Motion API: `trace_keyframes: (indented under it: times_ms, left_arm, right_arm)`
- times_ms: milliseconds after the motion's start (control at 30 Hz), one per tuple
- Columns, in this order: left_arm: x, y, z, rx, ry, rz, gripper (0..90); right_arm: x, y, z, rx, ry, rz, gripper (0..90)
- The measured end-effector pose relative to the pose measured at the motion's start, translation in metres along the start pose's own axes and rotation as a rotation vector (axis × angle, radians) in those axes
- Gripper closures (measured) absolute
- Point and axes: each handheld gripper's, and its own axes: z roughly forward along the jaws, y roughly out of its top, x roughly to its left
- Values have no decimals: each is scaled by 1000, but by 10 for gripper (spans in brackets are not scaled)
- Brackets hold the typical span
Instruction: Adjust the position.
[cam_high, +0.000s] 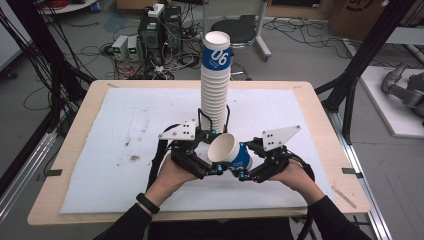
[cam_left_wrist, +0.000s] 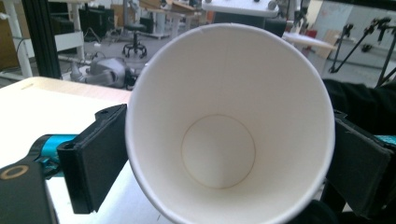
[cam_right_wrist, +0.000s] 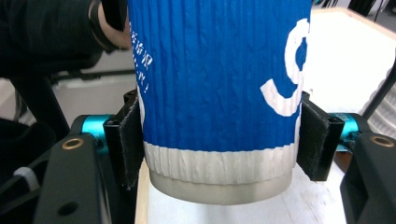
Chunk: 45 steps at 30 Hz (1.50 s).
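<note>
The left gripper (cam_high: 207, 167) stands wide around the smooth white rim of a ribbed blue paper cup (cam_high: 231, 151) lying sideways above the white mat (cam_high: 100, 165). The right gripper (cam_high: 243, 170) clamps its base. Behind, the cup stack (cam_high: 216, 85) reads "06".

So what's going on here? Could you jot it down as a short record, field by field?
Setting: wooden table under a white sheet, in a cluttered lab
Held thing: one paper cup, blue outside, white inside, tipped on its side
Right gripper: pads pressed on the cup's blue wall near its base
Left gripper: jaws either side of the cup near its open rim; whether they press it is unclear
Behind: tall stack of cups, upright on the table
Hands: both at the near edge
</note>
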Motion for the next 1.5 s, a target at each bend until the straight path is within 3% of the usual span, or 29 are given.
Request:
trace_keyframes:
  times_ms: [33, 167, 400, 533, 667, 800, 867, 1000, 1133, 1233, 1367, 1500]
  left_arm:
    - [0, 0, 1, -7, -18, -7, 88]
    - [-1, 0, 0, -4, -17, -1, 166]
    - [0, 0, -1, 23, -18, 1, 188]
    - [0, 1, -1, 68, -9, 0, 193]
    - [2, 5, -3, 149, 16, 26, 198]
    - [-1, 10, -4, 168, 19, 29, 204]
    - [-3, 13, -3, 209, 24, 54, 207]
    - [-7, 16, 0, 241, 22, 79, 207]
    - [-10, 16, 3, 225, 26, 85, 194]
    - [-10, 13, 3, 154, 36, 65, 156]
    - [-8, 9, 2, 57, 20, 31, 137]
    - [-7, 6, 2, 10, 9, 7, 138]
  right_arm:
    - [0, 0, 0, -3, 4, 4, 298]
    - [2, -2, 5, 0, 5, -1, 301]
    - [1, -3, 8, 7, 1, -3, 297]
    - [2, -3, 10, 46, -2, -6, 242]
    - [4, -1, 11, 81, -26, -36, 212]
    - [6, -1, 18, 101, -40, -40, 210]
    - [7, -3, 23, 102, -43, -34, 210]
    - [7, -6, 30, 90, -37, -17, 257]
    - [8, -7, 34, 76, -15, -24, 302]
    - [7, -8, 32, 31, -3, -7, 302]
    - [6, -9, 25, -42, -2, 25, 302]
    - [4, -10, 22, -93, -1, 48, 302]
